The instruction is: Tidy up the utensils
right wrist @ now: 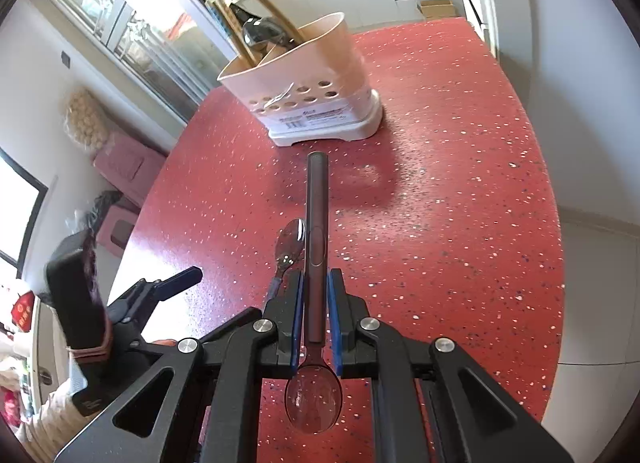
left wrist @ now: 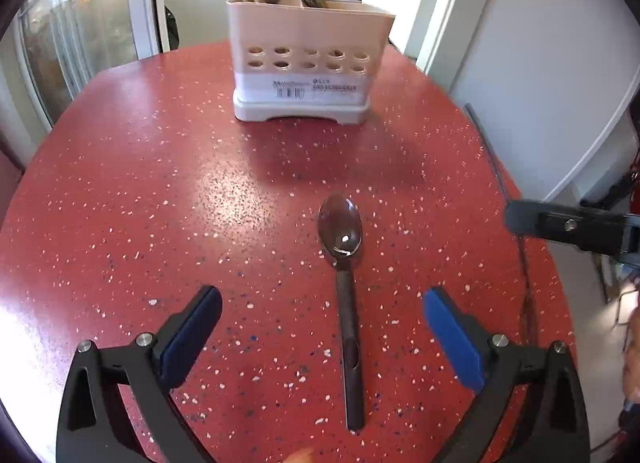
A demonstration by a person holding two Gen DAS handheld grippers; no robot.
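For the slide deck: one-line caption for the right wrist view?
Right gripper clamps a spoon, handle toward the caddy; another spoon lies below.

The only print in view is a white sticker label (left wrist: 301,87) on the lower front wall of the pink utensil holder (left wrist: 308,29), which stands toward 12 o'clock on the table (left wrist: 120,191). In the left wrist view it shows a barcode at its left and lines of small dark type at its right, all too small and blurred to read. In the right wrist view the same label (right wrist: 310,117) appears tilted and equally illegible. No brand, number or sign can be made out.
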